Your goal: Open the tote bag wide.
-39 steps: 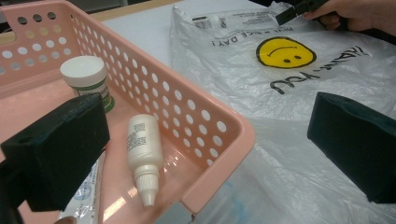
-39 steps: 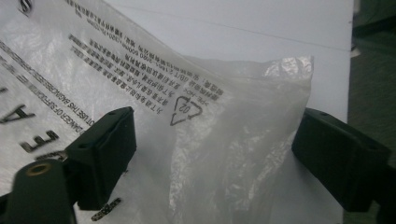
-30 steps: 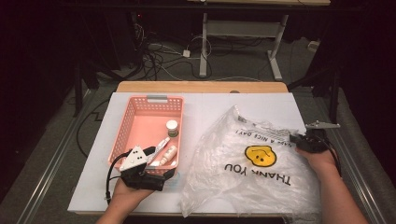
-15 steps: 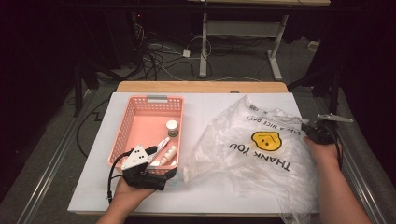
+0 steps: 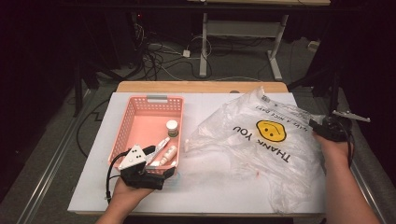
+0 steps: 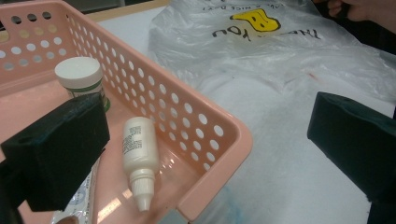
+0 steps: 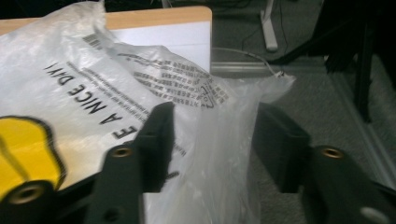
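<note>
We work at a white-topped bench [image 5: 210, 186], where the clear plastic bag [image 5: 261, 140] printed with a smiley face and "THANK YOU" sprawls out from the right hand-held gripper [image 5: 327, 127] toward the left one. The right hand-held gripper has a bunched fold of the bag's edge [image 7: 219, 154] lying between its two black jaws; they stand a little apart around the plastic, which seems pinched and lifted off the bench, probably to draw the mouth open, though we cannot tell how firm the grip is. Just ahead of the left hand-held gripper [image 6: 205, 154] sits the pink basket [image 5: 135, 126], its near corner falling between jaws spread wide and holding nothing, as if poised over what lies inside. Within the basket, closest to that gripper, a small white dropper bottle [image 6: 137, 165] lies on its side; beyond it a white-capped jar [image 6: 80, 77] stands upright, likely awaiting transfer into the bag.
</note>
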Available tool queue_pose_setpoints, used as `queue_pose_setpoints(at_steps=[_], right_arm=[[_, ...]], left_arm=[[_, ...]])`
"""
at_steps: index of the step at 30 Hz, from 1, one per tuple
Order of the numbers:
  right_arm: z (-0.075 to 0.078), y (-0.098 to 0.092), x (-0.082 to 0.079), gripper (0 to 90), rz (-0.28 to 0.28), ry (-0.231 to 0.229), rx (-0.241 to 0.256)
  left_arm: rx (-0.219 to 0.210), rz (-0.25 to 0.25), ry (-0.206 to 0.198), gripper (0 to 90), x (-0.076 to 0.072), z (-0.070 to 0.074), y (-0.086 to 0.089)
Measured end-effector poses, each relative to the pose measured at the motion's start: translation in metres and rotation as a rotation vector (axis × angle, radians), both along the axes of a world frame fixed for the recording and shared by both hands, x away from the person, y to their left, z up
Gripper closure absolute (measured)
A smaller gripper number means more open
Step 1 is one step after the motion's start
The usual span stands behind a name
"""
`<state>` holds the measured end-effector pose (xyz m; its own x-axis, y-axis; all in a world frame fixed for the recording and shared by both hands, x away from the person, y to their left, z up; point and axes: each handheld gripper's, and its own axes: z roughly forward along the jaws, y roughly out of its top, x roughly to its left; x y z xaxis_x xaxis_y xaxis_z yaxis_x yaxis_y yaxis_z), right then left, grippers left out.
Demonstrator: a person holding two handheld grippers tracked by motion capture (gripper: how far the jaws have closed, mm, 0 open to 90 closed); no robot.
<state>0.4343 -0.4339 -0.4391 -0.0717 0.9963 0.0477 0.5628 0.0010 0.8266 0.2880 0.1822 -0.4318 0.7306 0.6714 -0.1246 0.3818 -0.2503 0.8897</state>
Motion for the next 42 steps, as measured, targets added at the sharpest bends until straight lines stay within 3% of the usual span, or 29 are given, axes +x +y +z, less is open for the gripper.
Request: queue_pose_setpoints(at_steps=[3,7,8,9,10,12,16,17,23,25,26,31,32,33,34,35,36,37,40,42], right_arm=[[0.007,0.000,-0.014,42.8,0.024,-0.018,-0.019],[0.013,0.006,-0.060,39.8,0.091,-0.036,-0.031],[0.013,0.006,-0.060,39.8,0.091,-0.036,-0.031],[0.011,0.009,-0.070,39.7,0.111,-0.034,-0.030],[0.006,0.017,-0.094,39.6,0.141,-0.036,-0.019],[0.004,0.021,-0.102,39.6,0.154,-0.032,-0.012],[-0.005,0.046,-0.144,39.7,0.235,-0.009,-0.015],[-0.006,0.059,-0.160,39.7,0.278,0.001,-0.010],[-0.014,0.084,-0.186,38.0,0.372,0.026,0.019],[-0.019,0.088,-0.189,35.0,0.387,0.046,-0.002],[-0.023,0.091,-0.188,30.9,0.373,0.073,-0.065],[-0.030,0.080,-0.185,31.5,0.326,0.115,-0.083],[-0.032,0.077,-0.185,35.3,0.316,0.123,-0.081],[-0.035,0.074,-0.184,51.0,0.318,0.152,-0.081],[-0.036,0.074,-0.185,60.6,0.313,0.143,-0.105],[-0.036,0.074,-0.185,60.6,0.313,0.143,-0.105],[-0.034,0.073,-0.186,81.9,0.315,0.155,-0.120],[-0.034,0.073,-0.186,88.5,0.327,0.156,-0.118],[-0.033,0.077,-0.189,90.0,0.359,0.161,-0.123],[-0.030,0.088,-0.194,90.0,0.420,0.155,-0.128]], left_arm=[[-0.007,-0.001,0.001,0.0,0.000,0.000,0.000],[-0.008,-0.005,-0.001,0.0,0.000,0.001,0.000],[-0.007,-0.006,-0.001,0.0,0.000,0.000,0.000],[-0.006,-0.007,-0.003,0.0,0.000,0.000,0.000],[-0.007,-0.007,-0.003,0.0,0.000,0.000,0.000],[-0.013,-0.005,-0.002,0.0,-0.001,0.000,0.001],[-0.020,-0.004,-0.006,0.0,-0.004,0.001,0.004],[-0.020,-0.003,-0.005,0.0,-0.004,0.001,0.005],[-0.015,-0.011,-0.001,0.0,-0.003,-0.001,0.002],[-0.009,-0.013,-0.002,0.0,-0.003,-0.002,0.001],[-0.008,-0.013,-0.002,0.0,-0.003,-0.002,0.000],[-0.005,-0.019,0.000,0.0,-0.004,-0.003,0.000],[-0.002,-0.020,0.000,0.0,-0.004,-0.003,-0.001],[0.003,-0.021,-0.001,0.0,-0.004,-0.003,-0.001],[0.002,-0.020,-0.001,0.0,-0.004,-0.003,-0.001],[-0.001,-0.021,-0.001,0.0,-0.004,-0.003,-0.001],[-0.001,-0.022,-0.001,0.0,-0.004,-0.003,-0.001],[0.001,-0.023,-0.003,0.0,-0.004,-0.003,-0.001],[-0.004,-0.025,-0.004,0.0,-0.005,-0.002,-0.001],[-0.008,-0.024,-0.008,0.0,-0.006,-0.002,-0.001]])
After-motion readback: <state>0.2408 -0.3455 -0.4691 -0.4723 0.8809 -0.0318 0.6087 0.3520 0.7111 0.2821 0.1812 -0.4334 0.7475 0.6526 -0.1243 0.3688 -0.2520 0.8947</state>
